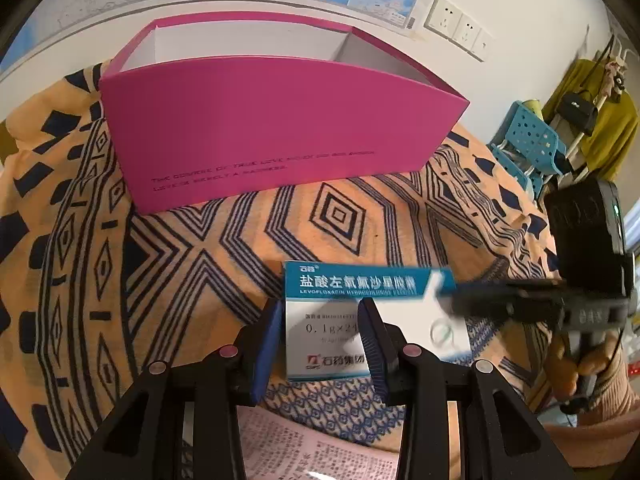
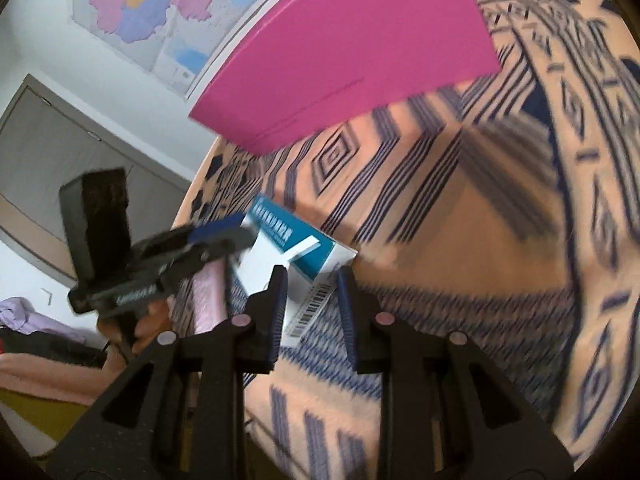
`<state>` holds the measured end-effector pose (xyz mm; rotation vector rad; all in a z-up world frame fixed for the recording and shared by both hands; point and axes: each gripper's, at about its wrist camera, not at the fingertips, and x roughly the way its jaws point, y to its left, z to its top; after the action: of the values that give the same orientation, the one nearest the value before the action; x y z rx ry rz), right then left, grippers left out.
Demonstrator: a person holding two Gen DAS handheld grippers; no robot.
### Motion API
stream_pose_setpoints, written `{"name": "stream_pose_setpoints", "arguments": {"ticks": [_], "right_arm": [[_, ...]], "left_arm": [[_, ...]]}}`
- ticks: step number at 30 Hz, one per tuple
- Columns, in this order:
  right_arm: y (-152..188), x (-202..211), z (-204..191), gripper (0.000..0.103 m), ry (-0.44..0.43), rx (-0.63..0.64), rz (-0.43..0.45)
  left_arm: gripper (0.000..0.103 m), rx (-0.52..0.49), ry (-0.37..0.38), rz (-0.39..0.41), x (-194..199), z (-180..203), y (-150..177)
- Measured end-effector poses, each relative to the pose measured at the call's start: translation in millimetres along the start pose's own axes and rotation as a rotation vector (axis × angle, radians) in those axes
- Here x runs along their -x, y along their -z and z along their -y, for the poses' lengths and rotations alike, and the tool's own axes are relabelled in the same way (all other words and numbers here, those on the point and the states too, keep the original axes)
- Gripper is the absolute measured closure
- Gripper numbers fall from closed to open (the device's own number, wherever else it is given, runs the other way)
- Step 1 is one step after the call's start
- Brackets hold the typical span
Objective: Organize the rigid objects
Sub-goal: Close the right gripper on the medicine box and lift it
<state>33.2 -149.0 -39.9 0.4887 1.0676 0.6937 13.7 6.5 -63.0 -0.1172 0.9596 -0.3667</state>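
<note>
Trainee: State where the medicine carton point(image 1: 340, 284) sits.

Operator: It sits low on the patterned cloth point(image 1: 200, 264), in front of the pink box point(image 1: 280, 128) and well apart from it. Whether it rests fully on the cloth, I cannot tell.

Trainee: State the condition of your fingers.

Operator: My left gripper point(image 1: 320, 344) is narrowly parted at the carton's left end, with one finger lying across its white face. My right gripper point(image 2: 312, 308) is also narrowly parted, and the barcode end lies between its fingers. The right view is blurred. I cannot tell whether either pair actually presses the card.

Trainee: How does the carton handle?

Operator: I judge it light, thin-walled and stiff only along its edges. The broad faces probably dent under a hard squeeze, and the printed card looks smooth and may slip.

Trainee: Where is the recommended hold?

Operator: I clamp across the thin dimension, near an end flap where the folds stiffen it. I apply moderate force and one hand suffices. The pink box stands open at the top, so I treat it as the likely destination.
</note>
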Motion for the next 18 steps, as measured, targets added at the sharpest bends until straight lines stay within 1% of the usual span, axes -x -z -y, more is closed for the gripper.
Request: {"name": "stream_pose_setpoints", "arguments": {"ticks": [5,6,9,12,18], "right_arm": [[-13,2,2,0.075,0.041,0.010,0.049],[-14,2,2,0.075,0.040,0.010,0.051],[-11,4,2,0.075,0.074,0.028,0.049],[-5,4,2,0.075,0.070,0.026,0.041],[3,0,2,0.075,0.067,0.031,0.041]], "left_arm": [[0.064,-0.002,0.002,-0.003,-2,7,0],[0.064,-0.003,-0.003,-0.003,-2,8,1],[0.064,-0.002,-0.019,0.003,-2,10,3],[0.064,-0.004,-0.037,0.006,-1,12,3],[0.064,-0.009,-0.039,0.006,-2,15,5]]}}
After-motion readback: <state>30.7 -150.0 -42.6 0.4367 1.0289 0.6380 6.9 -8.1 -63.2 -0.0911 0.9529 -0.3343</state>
